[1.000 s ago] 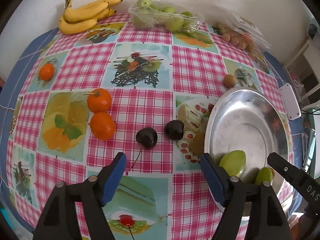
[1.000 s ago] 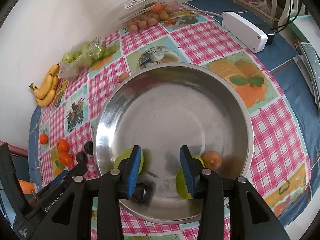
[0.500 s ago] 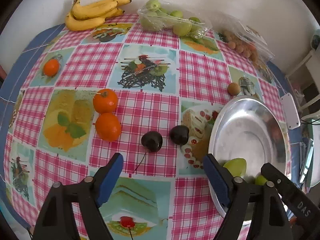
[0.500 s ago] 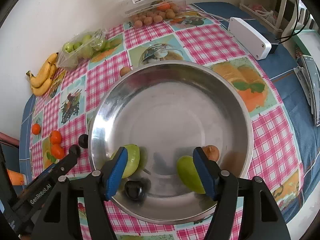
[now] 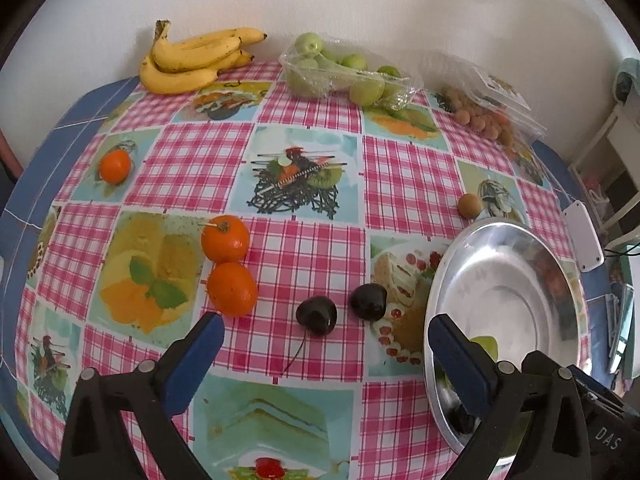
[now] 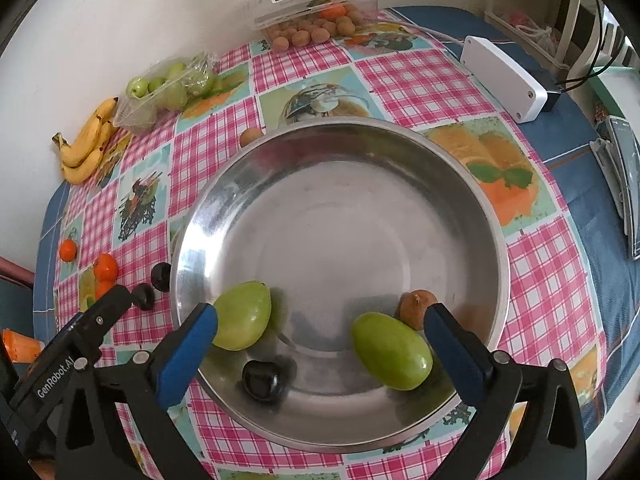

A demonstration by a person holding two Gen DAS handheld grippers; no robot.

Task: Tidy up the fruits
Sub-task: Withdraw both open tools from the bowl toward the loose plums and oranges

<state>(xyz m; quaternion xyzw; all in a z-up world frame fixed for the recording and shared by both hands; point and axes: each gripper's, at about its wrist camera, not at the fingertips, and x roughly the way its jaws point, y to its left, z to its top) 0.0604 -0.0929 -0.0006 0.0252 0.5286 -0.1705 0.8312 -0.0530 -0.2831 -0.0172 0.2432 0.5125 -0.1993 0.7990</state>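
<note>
A steel bowl [image 6: 492, 208] holds two green fruits [image 6: 242, 316] [image 6: 394, 350], a dark cherry [image 6: 262, 380] and a small brown fruit [image 6: 416, 308]. My right gripper [image 6: 320, 332] is open and empty above the bowl's near side. In the left wrist view the bowl [image 5: 520, 300] is at the right. Two dark cherries [image 5: 317, 315] [image 5: 369, 301] and two oranges [image 5: 224, 238] [image 5: 233, 289] lie on the cloth ahead of my open, empty left gripper [image 5: 324, 340].
Bananas [image 5: 192, 60], a bag of green fruit [image 5: 344, 76] and a clear box of small brown fruits [image 5: 484, 116] line the wall. A small orange [image 5: 115, 166] and a loose brown fruit [image 5: 469, 205] lie on the checked cloth. A white device [image 6: 504, 78] sits right.
My right gripper opened wide and let go of the dark cherry, which now lies in the bowl. Both grippers have drawn back and up a little.
</note>
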